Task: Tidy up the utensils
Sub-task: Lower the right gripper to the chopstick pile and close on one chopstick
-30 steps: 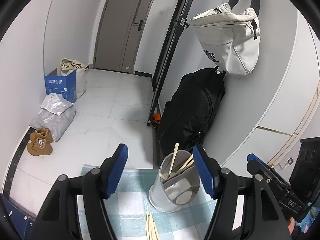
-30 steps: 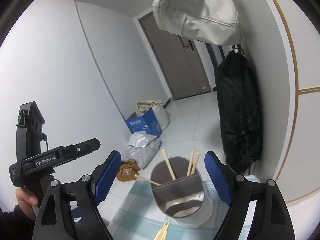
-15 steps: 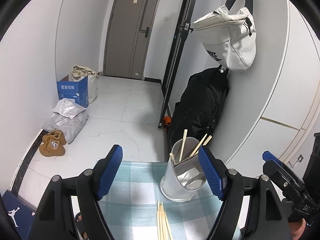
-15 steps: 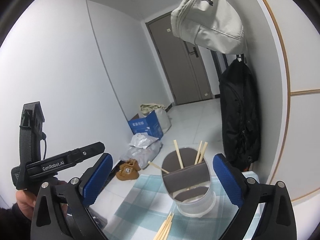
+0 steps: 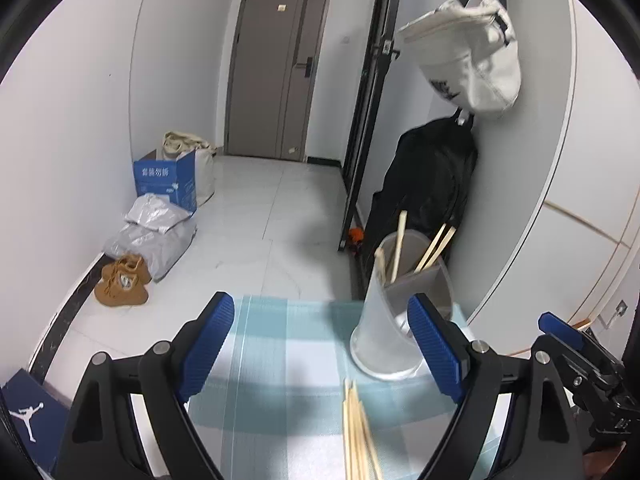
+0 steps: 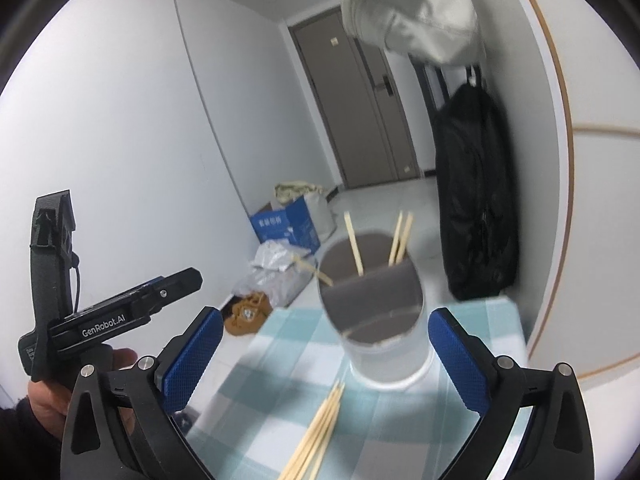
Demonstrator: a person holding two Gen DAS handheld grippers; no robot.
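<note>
Chopsticks point(image 6: 316, 436) lie loose below both hand-held grippers point(image 5: 320, 350) point(image 6: 326, 356), each level with jaws spread apart.

left tool point(image 5: 320, 348) backed off | holder point(image 5: 400, 304) farther | right tool point(image 6: 326, 354) too

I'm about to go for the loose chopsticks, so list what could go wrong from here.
1. The utensil holder stands just beyond the loose chopsticks; the open right gripper could knock it over, as it looks tall and light.
2. The chopsticks lie bunched, so the fingers may pinch several or scatter them.
3. The holder sits near the tablecloth far edge.
</note>
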